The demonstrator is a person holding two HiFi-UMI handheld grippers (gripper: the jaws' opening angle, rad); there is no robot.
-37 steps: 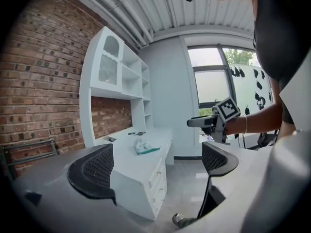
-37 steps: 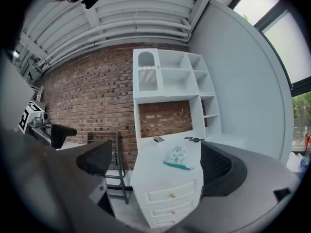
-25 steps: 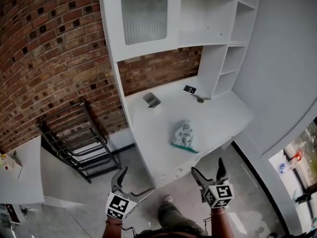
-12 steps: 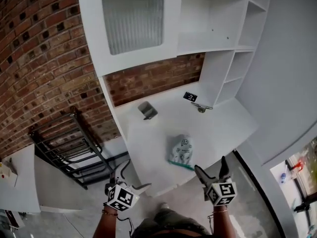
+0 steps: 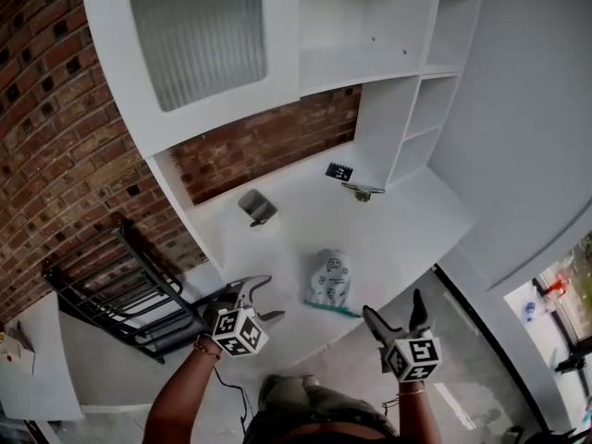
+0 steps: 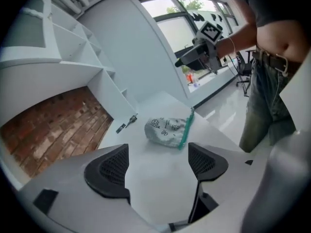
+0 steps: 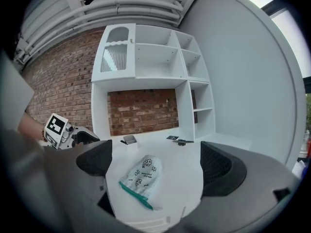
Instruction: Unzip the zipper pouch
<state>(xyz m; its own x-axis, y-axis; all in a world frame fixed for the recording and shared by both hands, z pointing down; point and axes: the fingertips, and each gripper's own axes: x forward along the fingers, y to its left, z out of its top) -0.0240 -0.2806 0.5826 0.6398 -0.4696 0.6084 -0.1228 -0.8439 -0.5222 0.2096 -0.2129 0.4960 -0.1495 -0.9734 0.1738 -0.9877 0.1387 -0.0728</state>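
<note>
The zipper pouch (image 5: 328, 282) is pale with small printed figures and a green zipper edge at its near end. It lies flat on the white desk (image 5: 407, 225), close to the front edge. My left gripper (image 5: 269, 299) hovers over the desk's front left part, a short way left of the pouch. Its jaws are closing, with nothing between them. In the left gripper view the pouch (image 6: 165, 130) lies beyond the jaws of my left gripper (image 6: 156, 166). My right gripper (image 5: 393, 308) stands open in front of the desk edge, right of the pouch (image 7: 141, 174).
A small grey box (image 5: 256, 206), a black marker card (image 5: 339, 171) and a metal key-like piece (image 5: 363, 191) lie at the back of the desk. White shelves (image 5: 370, 44) rise above it. A black metal rack (image 5: 120, 285) stands on the left by the brick wall.
My left gripper has risen and moved right, from below the desk edge to over the desk near the pouch, and its jaws have narrowed. The right gripper has hardly moved.
</note>
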